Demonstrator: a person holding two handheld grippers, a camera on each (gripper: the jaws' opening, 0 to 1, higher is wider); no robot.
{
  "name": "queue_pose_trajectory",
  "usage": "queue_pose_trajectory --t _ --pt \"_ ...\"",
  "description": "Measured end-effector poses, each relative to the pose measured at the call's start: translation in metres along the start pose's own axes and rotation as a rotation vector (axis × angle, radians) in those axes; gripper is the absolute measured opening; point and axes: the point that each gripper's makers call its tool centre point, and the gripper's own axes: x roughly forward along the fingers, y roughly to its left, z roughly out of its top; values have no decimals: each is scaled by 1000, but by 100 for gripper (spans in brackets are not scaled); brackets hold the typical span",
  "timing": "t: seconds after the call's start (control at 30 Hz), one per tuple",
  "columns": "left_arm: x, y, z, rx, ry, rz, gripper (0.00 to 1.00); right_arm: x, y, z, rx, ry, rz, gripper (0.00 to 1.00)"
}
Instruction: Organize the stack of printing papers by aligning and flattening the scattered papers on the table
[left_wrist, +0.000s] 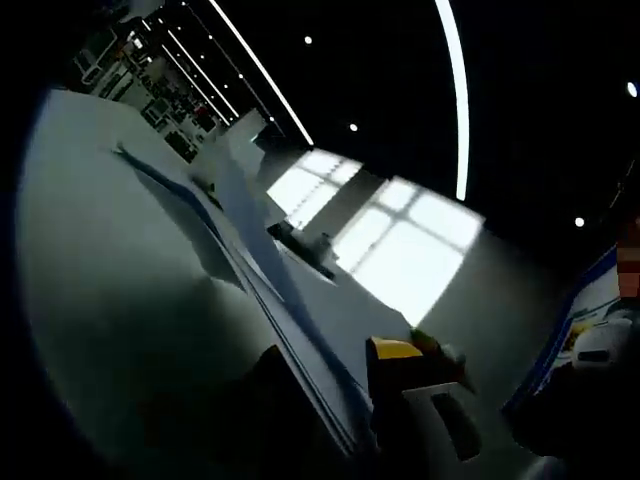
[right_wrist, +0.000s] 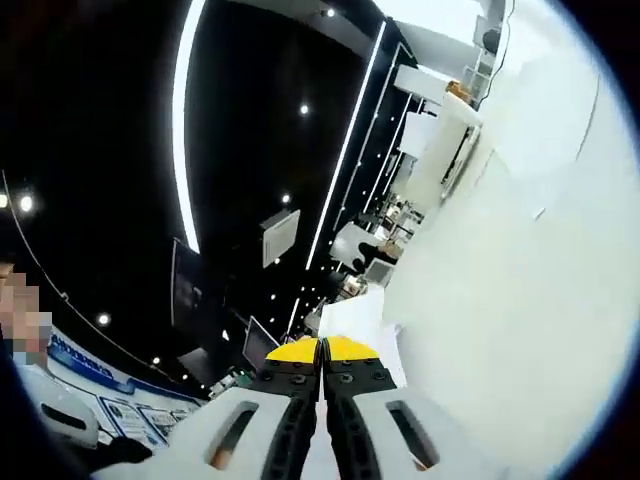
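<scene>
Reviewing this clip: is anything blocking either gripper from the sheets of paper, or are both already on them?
Nothing visible stands in the way. In the left gripper view the paper stack runs edge-on between the left gripper jaws. In the right gripper view the right gripper is shut on a white sheet, beside the white table.

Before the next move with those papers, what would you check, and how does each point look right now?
1. Left tool has the paper stack: ok, its jaws sit on either side of the stack's edge.
2. Right tool closed: ok, yellow tips meet; nothing visible between them.
3. Stack edges aligned: cannot tell, the stack shows edge-on and dim.
4. Sheets flat: not ok, one sheet lifts away from the stack toward the far end.
5. Table free for setting the stack down: ok, the white surface beside the right tool looks bare.
</scene>
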Motion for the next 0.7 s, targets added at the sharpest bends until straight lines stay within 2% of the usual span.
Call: queue_pose_trajectory --t 0.13,0.27,0.33,0.4,0.57,0.7 --pt "0 0 0 0 0 1 24 2 9 -19 -46 93 16 0" --pt "0 2 0 2 0 2 24 3 17 -31 -91 138 39 0" --pt "0 2 0 1 0 2 24 4 21 -40 -53 179 63 0" --pt "0 2 0 1 -1 3 24 5 32 -43 6 185 128 0" --pt "0 1 0 -1 -2 2 25 7 57 -39 43 177 258 0" --pt "0 -2 6 -52 -28 -24 36 11 70 -35 63 165 307 0"
